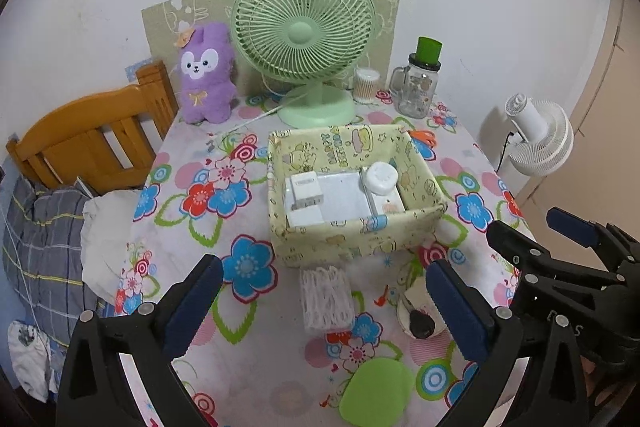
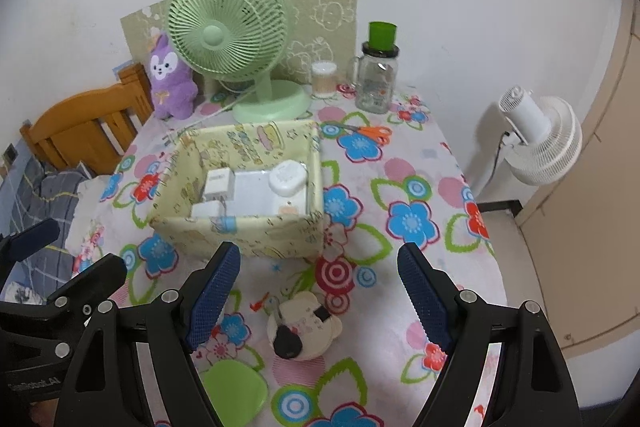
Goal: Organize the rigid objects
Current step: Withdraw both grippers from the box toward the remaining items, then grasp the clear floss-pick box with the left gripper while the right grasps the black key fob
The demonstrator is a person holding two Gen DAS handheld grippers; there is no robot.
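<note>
A yellow cartoon-print fabric box (image 1: 356, 233) (image 2: 240, 233) stands mid-table and holds white chargers (image 1: 306, 189), a round white device (image 1: 382, 177) and flat white boxes. In front of it lie a clear packet of white swabs (image 1: 326, 301), a cream round case with a black key fob (image 2: 304, 327) (image 1: 416, 313) on it, and a green lid-like piece (image 1: 376, 391) (image 2: 234, 391). My left gripper (image 1: 324, 303) hangs open above the swab packet and touches nothing. My right gripper (image 2: 320, 291) (image 1: 532, 227) is open above the cream case, with nothing between its pads.
At the back stand a green desk fan (image 1: 306, 39), a purple plush (image 1: 206, 75), a swab jar (image 1: 366, 83) and a glass mug-jar with a green cap (image 1: 418, 87). Orange scissors (image 2: 368, 133) lie behind the box. A wooden headboard (image 1: 92, 139) and bedding sit left; a white fan (image 2: 536, 135) right.
</note>
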